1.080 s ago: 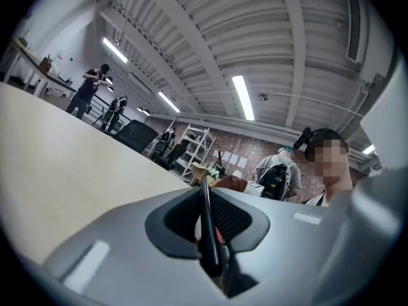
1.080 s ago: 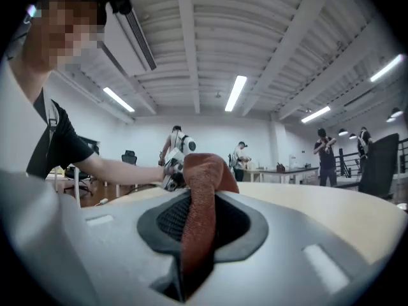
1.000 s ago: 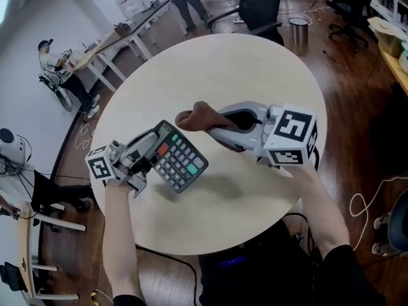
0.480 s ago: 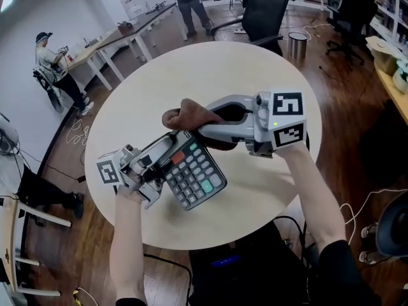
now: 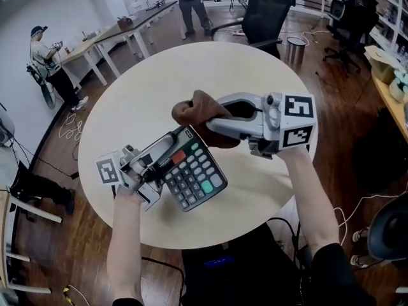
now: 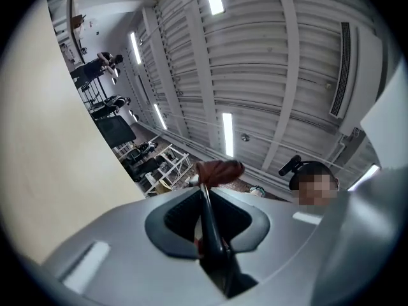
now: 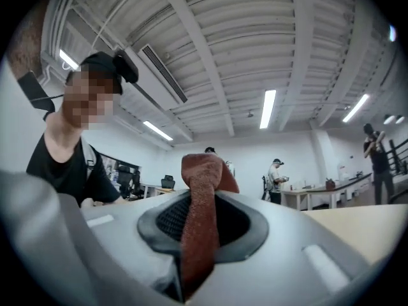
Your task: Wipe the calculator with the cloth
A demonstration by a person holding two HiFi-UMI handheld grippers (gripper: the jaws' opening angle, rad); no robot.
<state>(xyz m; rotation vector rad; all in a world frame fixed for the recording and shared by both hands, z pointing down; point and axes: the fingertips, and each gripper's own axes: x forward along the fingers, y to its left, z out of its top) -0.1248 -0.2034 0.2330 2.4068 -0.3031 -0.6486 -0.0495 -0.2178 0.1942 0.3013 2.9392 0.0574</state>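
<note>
Closer together than a second ago: holds cloth [image 5: 196, 110], pinched in right gripper [image 5: 213, 123], over top corner of calculator [image 5: 194, 176] clamped in left gripper [image 5: 167, 146] (actual contact hidden beneath cloth).

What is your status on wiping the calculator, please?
Left gripper shut on calculator, held tilted above the round table. Right gripper shut on brown cloth, bunched at calculator's top end. Nothing in the way.

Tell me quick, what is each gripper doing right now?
Left gripper: closed, holding the calculator by its edge.
Right gripper: closed, holding the cloth.
</note>
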